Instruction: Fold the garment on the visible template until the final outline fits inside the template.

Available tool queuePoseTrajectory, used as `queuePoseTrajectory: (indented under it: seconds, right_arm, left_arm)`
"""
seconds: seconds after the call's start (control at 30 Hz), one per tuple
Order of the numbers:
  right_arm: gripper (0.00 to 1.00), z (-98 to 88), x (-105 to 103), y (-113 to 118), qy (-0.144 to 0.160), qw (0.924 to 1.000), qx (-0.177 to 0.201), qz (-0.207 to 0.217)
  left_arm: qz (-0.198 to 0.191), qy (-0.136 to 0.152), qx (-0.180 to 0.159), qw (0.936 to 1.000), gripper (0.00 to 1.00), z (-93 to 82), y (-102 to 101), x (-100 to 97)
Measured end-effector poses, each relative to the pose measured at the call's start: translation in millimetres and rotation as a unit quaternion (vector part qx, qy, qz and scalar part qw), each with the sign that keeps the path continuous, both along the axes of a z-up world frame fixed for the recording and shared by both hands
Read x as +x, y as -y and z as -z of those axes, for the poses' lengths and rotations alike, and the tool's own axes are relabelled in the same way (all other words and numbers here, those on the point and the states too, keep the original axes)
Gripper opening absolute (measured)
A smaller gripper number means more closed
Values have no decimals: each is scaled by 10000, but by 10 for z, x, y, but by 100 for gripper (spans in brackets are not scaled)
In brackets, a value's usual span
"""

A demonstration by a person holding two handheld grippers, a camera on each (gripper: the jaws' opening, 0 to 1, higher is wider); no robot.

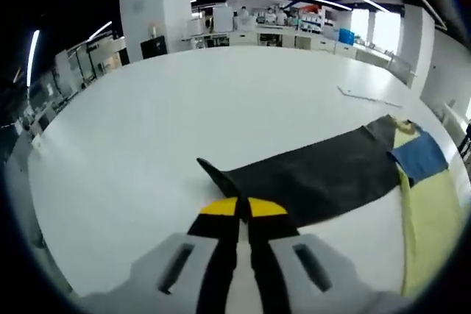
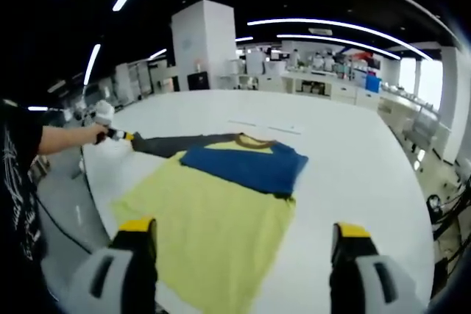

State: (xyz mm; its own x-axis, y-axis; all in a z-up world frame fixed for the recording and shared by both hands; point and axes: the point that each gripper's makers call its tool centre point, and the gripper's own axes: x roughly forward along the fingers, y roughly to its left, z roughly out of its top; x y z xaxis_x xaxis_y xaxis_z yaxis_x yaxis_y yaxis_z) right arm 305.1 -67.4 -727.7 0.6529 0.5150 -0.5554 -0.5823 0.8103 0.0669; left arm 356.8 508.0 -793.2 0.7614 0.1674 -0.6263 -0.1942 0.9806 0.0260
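On the big white table (image 2: 346, 152) we've got the shirt (image 2: 213, 211) lying flat, yellow body with a blue chest panel and dark grey sleeves. Our left gripper (image 1: 243, 207) has its jaws pressed together on the tip of one grey sleeve (image 1: 309, 178). Our right gripper (image 2: 243, 244) hangs over the yellow hem, jaws spread wide.

A large open-plan lab or workshop hall is showing here. Long curved light strips (image 2: 335, 40) are glowing across a dark ceiling, and a broad white bench (image 1: 221, 108) is stretching toward the back. Counters (image 2: 324, 87) crowded with equipment and boxes are lining the far wall, white square pillars (image 2: 204, 42) are standing among them, and racks (image 1: 92, 60) are running along the side aisle.
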Motion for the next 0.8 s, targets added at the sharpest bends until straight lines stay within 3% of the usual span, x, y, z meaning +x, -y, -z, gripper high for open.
queuePoseTrajectory:
  seconds: [0.13, 0.3, 0.53, 0.8]
  right_arm:
    - [100, -13, 11, -9, 28, 10000, 19, -35]
    - [100, -9, -16, -46, 28, 10000, 32, -75]
    - [100, 1, -31, -106, 41, 9999, 34, -138]
    - [100, -55, 0, -171, 130, 9997, 174, -73]
  left_arm:
    - [114, 62, 7, 9999, 0, -63, 65, 99]
    - [262, 210, 71, 9994, 0, -265, 379, 141]
    - [650, 498, 119, 9966, 0, -515, 606, 398]
    - [1134, 649, 24, 9914, 0, -630, 944, 707]
